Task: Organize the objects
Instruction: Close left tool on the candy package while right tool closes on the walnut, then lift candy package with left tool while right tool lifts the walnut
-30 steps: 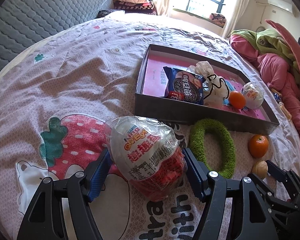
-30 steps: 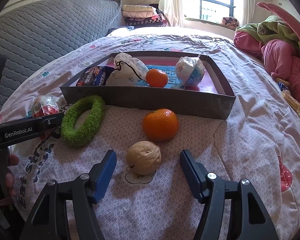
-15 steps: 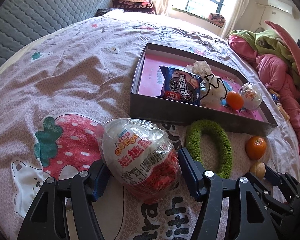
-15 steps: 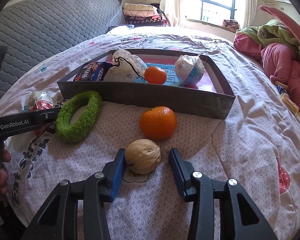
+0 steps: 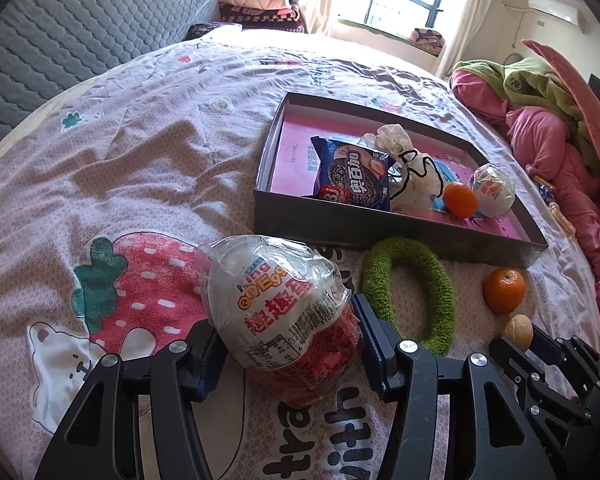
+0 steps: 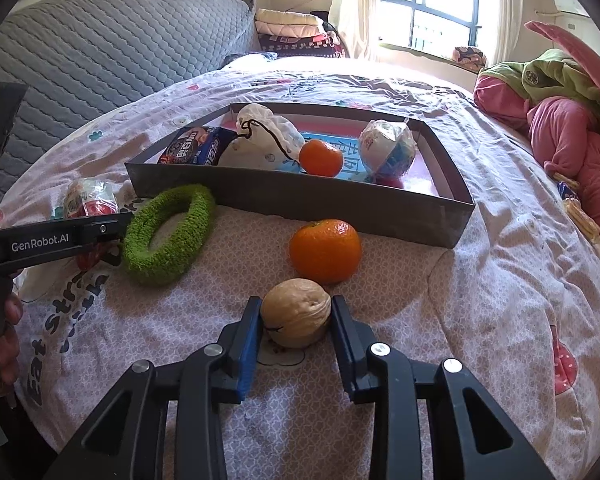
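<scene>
My left gripper [image 5: 286,336] is shut on a wrapped red-and-white toy egg [image 5: 284,304] that rests on the bedspread. My right gripper [image 6: 296,316] is shut on a tan walnut [image 6: 296,312], also on the bedspread. An orange [image 6: 325,250] lies just beyond the walnut, and a green fuzzy ring [image 6: 168,234] lies to its left. The grey tray [image 6: 300,200] behind them holds a cookie pack [image 5: 356,176], a white pouch [image 5: 410,172], a second orange [image 5: 460,199] and another wrapped egg [image 5: 494,190]. In the left wrist view the walnut [image 5: 518,330] and right gripper [image 5: 532,340] show at lower right.
Pink and green bedding [image 6: 568,120] is piled at the right. A grey quilted headboard [image 6: 112,52] runs along the left. Folded blankets [image 6: 292,26] lie by the window at the far end. The bedspread around the tray is rumpled.
Both grippers have closed: the left on the wrapped egg, the right on the walnut. Both also moved slightly forward toward their objects.
</scene>
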`<state>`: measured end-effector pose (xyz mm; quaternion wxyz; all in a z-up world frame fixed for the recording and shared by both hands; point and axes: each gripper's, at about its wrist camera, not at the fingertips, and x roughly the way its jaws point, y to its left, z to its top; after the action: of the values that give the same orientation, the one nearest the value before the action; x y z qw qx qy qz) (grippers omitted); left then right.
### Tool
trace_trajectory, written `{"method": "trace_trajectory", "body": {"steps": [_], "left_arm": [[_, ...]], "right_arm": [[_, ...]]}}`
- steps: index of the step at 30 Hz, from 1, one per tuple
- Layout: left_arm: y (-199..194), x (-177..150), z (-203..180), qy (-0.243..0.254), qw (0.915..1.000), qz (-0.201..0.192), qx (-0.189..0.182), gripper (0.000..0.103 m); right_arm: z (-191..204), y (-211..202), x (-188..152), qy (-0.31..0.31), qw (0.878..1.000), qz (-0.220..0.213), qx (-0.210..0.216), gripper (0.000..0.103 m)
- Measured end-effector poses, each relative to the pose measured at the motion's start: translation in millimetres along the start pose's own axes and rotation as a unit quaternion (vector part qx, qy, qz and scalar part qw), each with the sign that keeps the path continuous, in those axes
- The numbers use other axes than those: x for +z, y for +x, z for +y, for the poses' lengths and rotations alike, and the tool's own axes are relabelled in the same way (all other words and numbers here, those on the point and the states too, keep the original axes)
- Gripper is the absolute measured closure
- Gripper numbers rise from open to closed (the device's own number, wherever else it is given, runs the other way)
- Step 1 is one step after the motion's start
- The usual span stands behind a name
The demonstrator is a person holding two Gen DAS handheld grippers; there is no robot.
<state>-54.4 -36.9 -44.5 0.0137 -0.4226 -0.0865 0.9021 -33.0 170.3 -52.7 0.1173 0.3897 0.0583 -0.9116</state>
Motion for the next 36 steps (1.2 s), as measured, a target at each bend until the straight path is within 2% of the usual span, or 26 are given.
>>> {"method": "trace_trajectory", "body": {"steps": [12, 36], "left_arm": [[-33.3, 0.2, -21.4, 0.053, 0.9957, -0.074, 0.017, 0.044], [-33.4, -1.0, -47.7, 0.074, 0.9944, -0.075, 0.002, 0.044]], "right_arm": [[-2.0, -18.7, 13.0, -0.002, 0.999, -0.043, 0.0, 0.069], [-6.6, -27.3, 32.5, 0.006, 0.997, -0.074, -0.008, 0.069]]}}
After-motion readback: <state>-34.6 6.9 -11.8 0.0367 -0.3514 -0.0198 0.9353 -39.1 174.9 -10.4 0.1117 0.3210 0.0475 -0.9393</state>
